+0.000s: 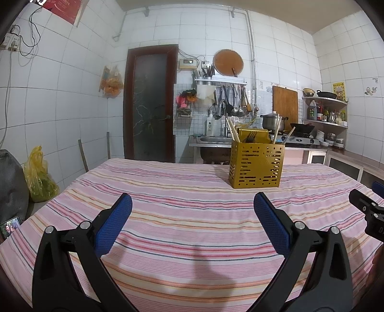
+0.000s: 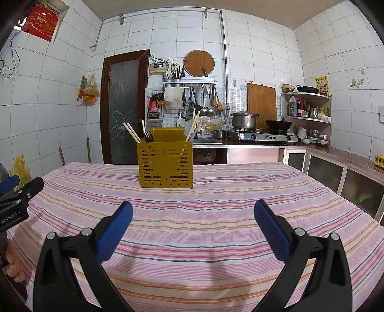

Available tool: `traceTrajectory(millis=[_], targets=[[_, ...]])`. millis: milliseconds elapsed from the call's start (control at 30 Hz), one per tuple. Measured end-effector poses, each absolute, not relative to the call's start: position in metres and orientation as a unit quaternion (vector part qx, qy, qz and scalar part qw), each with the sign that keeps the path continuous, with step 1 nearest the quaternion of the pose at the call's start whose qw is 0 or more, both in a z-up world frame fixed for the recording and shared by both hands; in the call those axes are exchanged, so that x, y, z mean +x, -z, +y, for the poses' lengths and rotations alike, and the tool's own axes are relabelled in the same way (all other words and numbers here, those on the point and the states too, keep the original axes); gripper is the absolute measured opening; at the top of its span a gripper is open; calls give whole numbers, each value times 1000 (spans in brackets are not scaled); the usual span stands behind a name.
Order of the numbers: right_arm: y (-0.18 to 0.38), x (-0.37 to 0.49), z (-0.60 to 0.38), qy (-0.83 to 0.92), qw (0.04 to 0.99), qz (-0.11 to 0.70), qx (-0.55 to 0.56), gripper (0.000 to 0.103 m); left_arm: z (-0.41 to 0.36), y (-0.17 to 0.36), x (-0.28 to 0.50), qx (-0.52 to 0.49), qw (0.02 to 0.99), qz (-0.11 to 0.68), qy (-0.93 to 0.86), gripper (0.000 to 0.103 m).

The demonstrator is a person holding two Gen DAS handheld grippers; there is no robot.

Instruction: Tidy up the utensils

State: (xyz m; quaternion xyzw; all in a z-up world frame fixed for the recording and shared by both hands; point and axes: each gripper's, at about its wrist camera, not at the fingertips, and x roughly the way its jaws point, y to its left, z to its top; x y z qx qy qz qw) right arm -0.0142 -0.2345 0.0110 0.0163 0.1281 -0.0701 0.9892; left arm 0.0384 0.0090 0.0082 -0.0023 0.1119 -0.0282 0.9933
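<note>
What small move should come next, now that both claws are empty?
Probably hold both back and check for strays. The left claw and right claw are open and empty over the striped cloth, and the chopsticks and fork already stand in the yellow holder; nothing loose shows.

One legible marking was found: "GenRobot.AI", printed in white on the black body of the left gripper (image 2: 14,204) at the left edge of the right wrist view. Print on the red box (image 2: 40,20), the yellow wall poster (image 2: 321,84) and the wall-mounted digital display (image 2: 157,67) was too small or blurred to read.
</note>
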Motion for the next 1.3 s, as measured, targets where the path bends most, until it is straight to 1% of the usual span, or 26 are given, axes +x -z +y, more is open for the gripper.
traceTrajectory(millis=[1300], targets=[[-11,-15,-235,70,989,128,16,99,10,-9,35,-2,994,108,36,98]])
